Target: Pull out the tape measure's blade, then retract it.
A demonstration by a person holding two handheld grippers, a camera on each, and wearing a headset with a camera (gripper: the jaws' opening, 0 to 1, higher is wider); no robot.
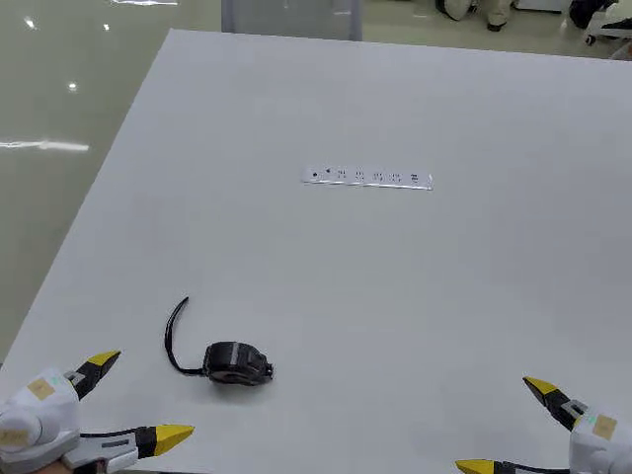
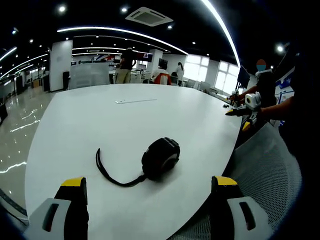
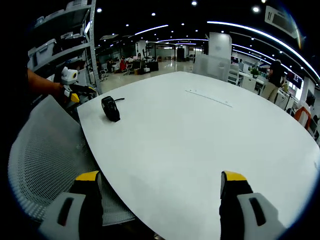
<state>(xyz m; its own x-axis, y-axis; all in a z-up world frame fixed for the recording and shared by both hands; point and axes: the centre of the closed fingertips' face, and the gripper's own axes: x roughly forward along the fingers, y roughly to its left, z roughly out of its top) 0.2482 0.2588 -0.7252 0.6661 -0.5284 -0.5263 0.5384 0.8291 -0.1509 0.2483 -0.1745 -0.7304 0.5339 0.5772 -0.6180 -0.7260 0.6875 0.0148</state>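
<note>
A black tape measure (image 1: 237,362) with a black wrist strap (image 1: 175,334) lies on the white table (image 1: 375,267), near its front left edge. Its blade is inside the case. My left gripper (image 1: 123,397) is open just left of and below it, nothing between its yellow-tipped fingers. The left gripper view shows the tape measure (image 2: 160,157) ahead, between the open jaws. My right gripper (image 1: 513,427) is open at the table's front right, far from the tape measure (image 3: 110,108), which lies far off to the left in the right gripper view.
A flat white strip with small markings (image 1: 366,178) lies mid-table. A mesh chair back (image 3: 45,150) sits below the table's near edge. A glossy floor (image 1: 59,118) lies to the left. People stand at desks in the background (image 2: 126,62).
</note>
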